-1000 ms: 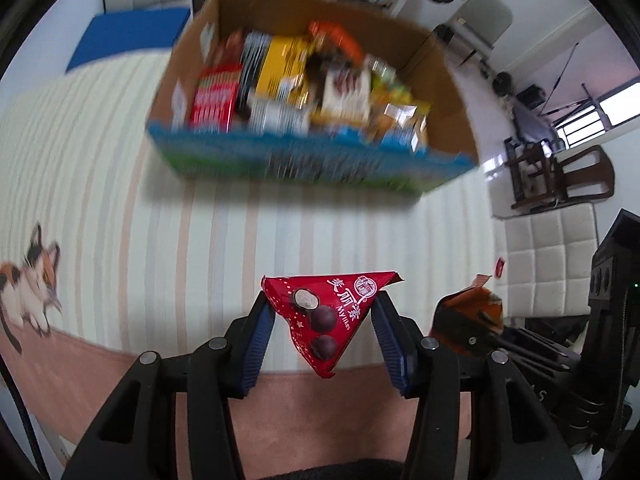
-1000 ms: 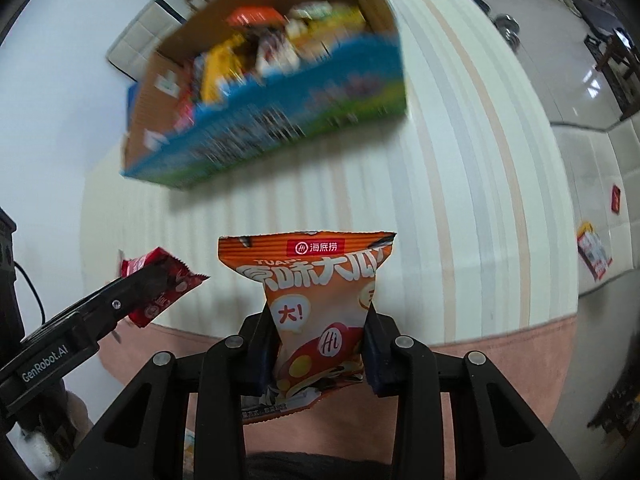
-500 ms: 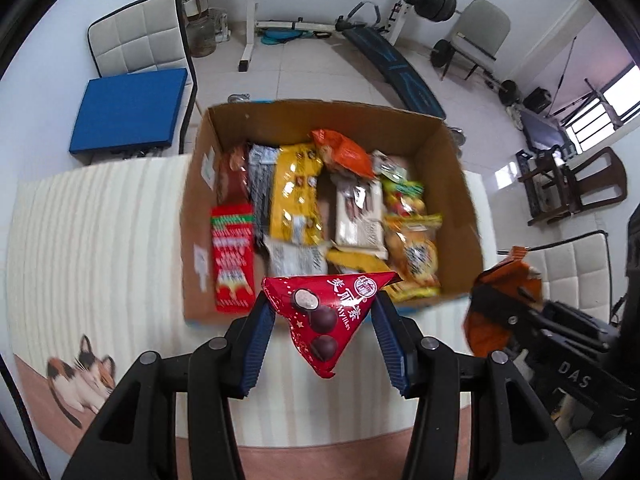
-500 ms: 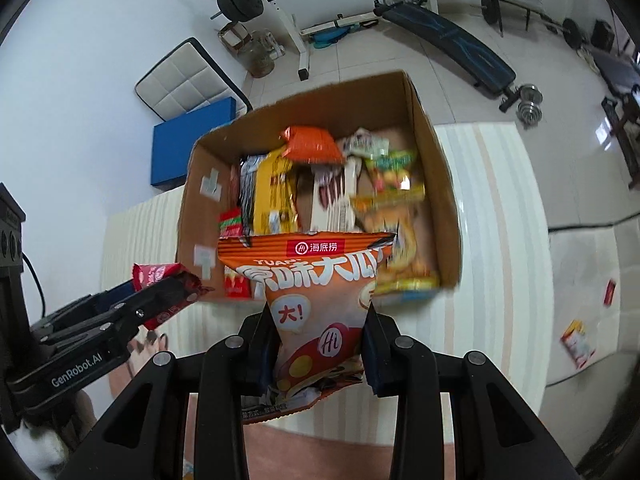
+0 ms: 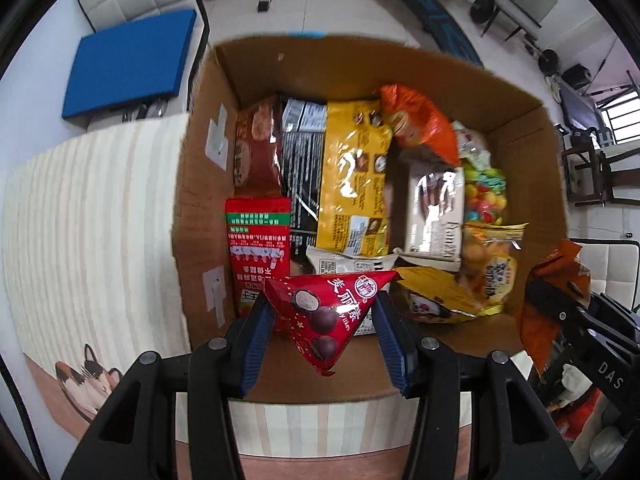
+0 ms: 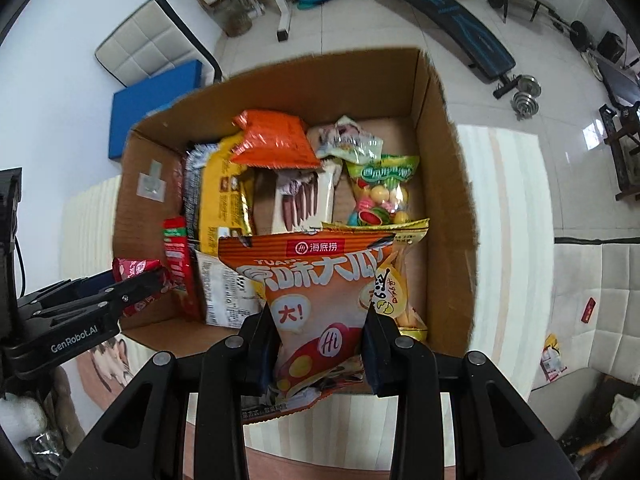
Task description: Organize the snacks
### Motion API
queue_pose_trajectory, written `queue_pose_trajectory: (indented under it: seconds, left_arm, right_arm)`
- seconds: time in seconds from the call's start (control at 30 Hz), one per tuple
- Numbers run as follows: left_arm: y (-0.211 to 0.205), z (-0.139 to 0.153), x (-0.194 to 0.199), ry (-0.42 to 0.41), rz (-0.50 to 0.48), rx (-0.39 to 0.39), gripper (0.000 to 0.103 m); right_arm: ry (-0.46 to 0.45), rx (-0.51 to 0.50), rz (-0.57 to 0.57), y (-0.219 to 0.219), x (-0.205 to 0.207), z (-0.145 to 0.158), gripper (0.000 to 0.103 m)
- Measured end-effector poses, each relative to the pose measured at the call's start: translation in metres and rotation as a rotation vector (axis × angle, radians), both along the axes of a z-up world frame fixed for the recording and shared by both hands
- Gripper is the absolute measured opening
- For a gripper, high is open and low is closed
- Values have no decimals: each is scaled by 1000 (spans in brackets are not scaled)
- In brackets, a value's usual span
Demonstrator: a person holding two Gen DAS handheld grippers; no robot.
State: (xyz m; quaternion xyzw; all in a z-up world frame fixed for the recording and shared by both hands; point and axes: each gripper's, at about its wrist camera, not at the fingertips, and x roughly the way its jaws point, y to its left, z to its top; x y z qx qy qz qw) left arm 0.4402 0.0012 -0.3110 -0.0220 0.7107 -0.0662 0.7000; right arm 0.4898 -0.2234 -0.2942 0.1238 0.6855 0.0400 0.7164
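Observation:
An open cardboard box (image 5: 200, 208) (image 6: 448, 168) full of snack packets stands on the striped table. My left gripper (image 5: 322, 322) is shut on a red triangular chocolate-ball packet (image 5: 328, 312) and holds it over the box's near edge. My right gripper (image 6: 320, 328) is shut on an orange snack bag (image 6: 316, 284) above the box's near side. The left gripper with its red packet (image 6: 132, 276) shows at the left of the right wrist view. The right gripper with the orange bag (image 5: 552, 300) shows at the right of the left wrist view.
The box holds a yellow bag (image 5: 352, 176), a red box (image 5: 258, 248), a candy bag (image 6: 380, 192) and several others. The tablecloth (image 5: 92, 240) has a cat print (image 5: 88, 372). A blue-cushioned chair (image 5: 128, 64) and gym equipment (image 6: 444, 8) stand behind.
Both grippers have moved forward and over the box with their packets still held. The box now fills the views from above.

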Motion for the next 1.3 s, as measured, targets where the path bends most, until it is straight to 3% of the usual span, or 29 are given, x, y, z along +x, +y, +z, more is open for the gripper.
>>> queue_pose_trajectory:
  seconds: [0.23,0.27,0.33,0.37,0.4,0.43,0.53,0.6,0.67,1.0,1.3]
  left_arm:
    - [-4,-22,-3,59,-15,13,48]
    - [-3,-24,-3,68,-12,9,48]
    - [-3,-28,-4,77,-2,15,49]
    - [-2,-30,-4,83,0,21,55]
    - [-2,-31,-4,89,0,28,68]
    - [-1,-31,-5,85,2,35,75]
    - [0,-26,-7,55,6,29,80]
    - [0,-24,-7,47,8,29,82]
    - [2,-19,-9,33,13,20,91]
    - [9,4,-21,-19,29,35,91]
    - [-5,29,-51,-147,38,61,91]
  right_arm:
    - [66,-18,12,3,3,-22,39]
    - [70,-20,20,4,3,-24,44]
    - [69,-36,28,5,3,-24,70]
    - [65,-44,34,5,2,-23,82]
    - [62,-48,36,5,2,-21,83]
    - [59,-54,36,5,2,-20,83]
    - [50,-87,46,5,2,-15,91]
    - [45,-118,55,5,1,-14,92]
    - [43,-136,53,4,-1,-13,93]
    - [31,-156,33,2,-18,-8,96]
    - [-42,-154,-13,-3,-49,12,96]
